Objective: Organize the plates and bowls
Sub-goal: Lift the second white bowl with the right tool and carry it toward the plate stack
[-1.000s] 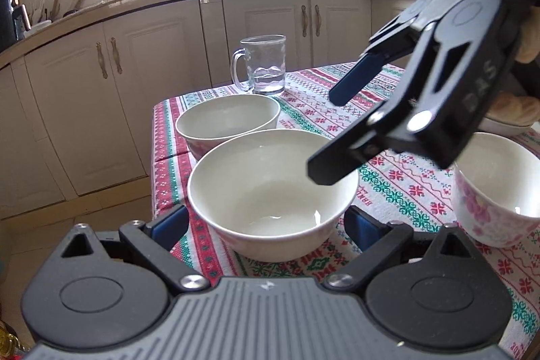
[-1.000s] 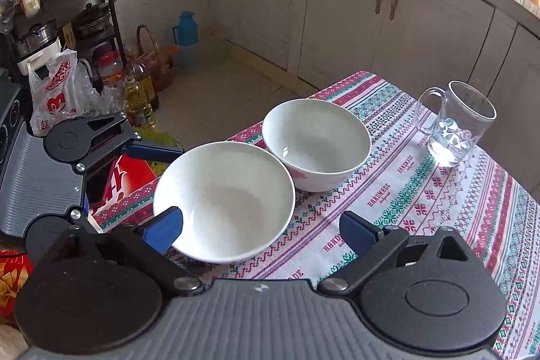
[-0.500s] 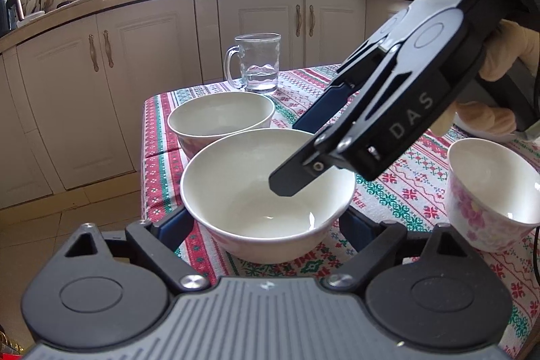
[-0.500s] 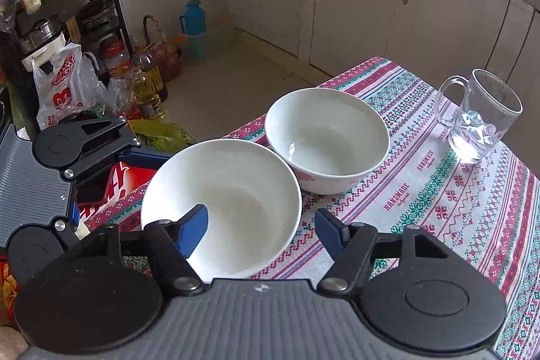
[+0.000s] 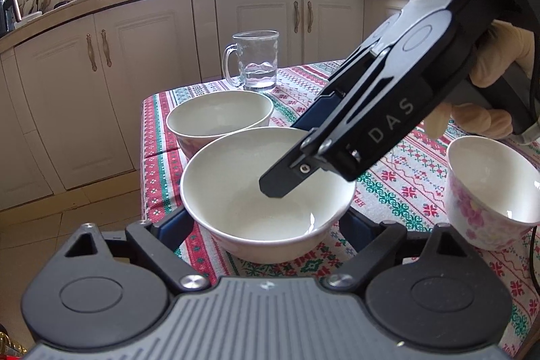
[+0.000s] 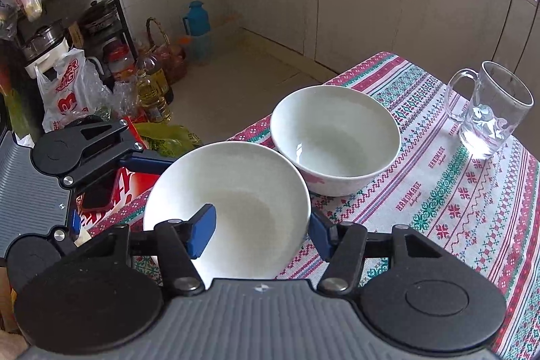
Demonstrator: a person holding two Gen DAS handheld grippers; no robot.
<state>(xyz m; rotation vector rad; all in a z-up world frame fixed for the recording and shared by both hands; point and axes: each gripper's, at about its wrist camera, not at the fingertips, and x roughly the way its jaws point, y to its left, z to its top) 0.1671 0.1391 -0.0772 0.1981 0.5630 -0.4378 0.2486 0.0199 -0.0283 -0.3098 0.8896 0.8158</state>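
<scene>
A plain white bowl (image 5: 236, 191) (image 6: 236, 191) stands at the table's corner. My left gripper (image 5: 266, 225) is shut on it, a pad against each side of its wall. My right gripper (image 6: 261, 230) (image 5: 290, 154) straddles the bowl's rim from above. Its jaws are closing: one pad (image 6: 202, 231) is inside the bowl, away from the wall, and the other (image 6: 319, 235) is against the outside. A second white bowl (image 6: 334, 140) (image 5: 219, 117) touches the first from behind. A small floral bowl (image 5: 489, 191) stands to the right.
A glass mug (image 6: 489, 113) (image 5: 256, 59) with a little water stands further back on the patterned tablecloth (image 6: 438, 208). The table's edge runs just left of both bowls. Bags and oil bottles (image 6: 152, 90) crowd the floor below. A gloved hand (image 5: 499, 56) holds the right gripper.
My right gripper has come down over the near bowl and its jaws have narrowed a lot, one finger now inside the bowl. The left gripper's jaws drew in slightly onto the bowl.
</scene>
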